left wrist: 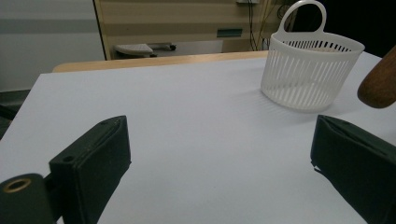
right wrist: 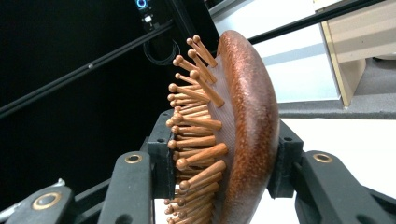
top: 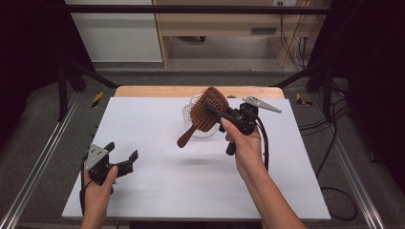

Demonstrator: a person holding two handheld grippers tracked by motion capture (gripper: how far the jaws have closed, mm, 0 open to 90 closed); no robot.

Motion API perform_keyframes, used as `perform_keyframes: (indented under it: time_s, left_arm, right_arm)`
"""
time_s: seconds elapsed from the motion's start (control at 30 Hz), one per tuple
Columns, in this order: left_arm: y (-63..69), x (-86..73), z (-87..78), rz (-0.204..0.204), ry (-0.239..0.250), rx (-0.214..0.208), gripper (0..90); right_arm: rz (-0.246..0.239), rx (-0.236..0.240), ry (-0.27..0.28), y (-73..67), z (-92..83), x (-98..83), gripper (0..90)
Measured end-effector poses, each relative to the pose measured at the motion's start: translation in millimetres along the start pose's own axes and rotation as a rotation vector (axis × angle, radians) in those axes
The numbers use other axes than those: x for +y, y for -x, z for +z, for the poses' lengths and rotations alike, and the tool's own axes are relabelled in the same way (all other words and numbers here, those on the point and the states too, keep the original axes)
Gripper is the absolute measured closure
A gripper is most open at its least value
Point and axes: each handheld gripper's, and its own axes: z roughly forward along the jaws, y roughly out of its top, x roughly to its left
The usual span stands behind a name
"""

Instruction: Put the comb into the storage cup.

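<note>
A wooden hairbrush (top: 206,110) with a round bristled head hangs in the air over the white table mat (top: 157,186), its handle pointing down-left. My right gripper (top: 220,114) is shut on the brush head (right wrist: 243,130), one pad on the bristle side and one on the smooth back. Right behind the brush stands a white slotted basket (top: 194,121) with a loop handle (left wrist: 312,74). My left gripper (top: 123,153) rests low at the mat's front left, jaws wide open with nothing between them (left wrist: 219,158). The brush handle's tip (left wrist: 380,81) shows at the right edge of the left gripper view.
A wooden table edge (top: 191,90) runs behind the mat. Metal rails (top: 38,157) flank the table on both sides. Cables (top: 334,143) lie on the floor at the right. Light wooden furniture (top: 229,28) stands beyond the table.
</note>
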Motion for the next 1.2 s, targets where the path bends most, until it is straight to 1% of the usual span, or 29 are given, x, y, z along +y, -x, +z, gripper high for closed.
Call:
perform_keyframes:
  time_s: [0.23,0.3,0.47,0.73,0.93,1.2]
  left_arm:
    - [-1.7,0.1,-0.6,-0.002,0.006,-0.001,5.1]
    - [-2.1,0.2,-0.7,-0.001,0.007,0.0,5.1]
    - [-3.2,-0.3,-0.3,0.0,0.006,0.004,5.1]
    - [-2.8,-0.7,0.7,0.003,0.004,-0.001,5.1]
    - [-2.5,-0.9,1.0,0.018,0.004,0.005,5.1]
    - [-2.9,-1.3,1.6,0.013,0.002,0.001,5.1]
  right_arm:
    - [0.004,0.001,0.035,-3.8,9.1,16.4,54.6]
    - [0.013,0.003,0.04,-4.7,11.4,20.6,54.6]
    - [0.003,-0.001,0.047,-5.5,17.5,27.6,54.6]
    - [-0.011,-0.013,0.059,-5.8,25.2,41.0,54.5]
    - [-0.02,-0.025,0.068,-4.3,28.9,49.5,54.4]
    - [-0.019,-0.038,0.084,1.6,30.2,55.3,54.3]
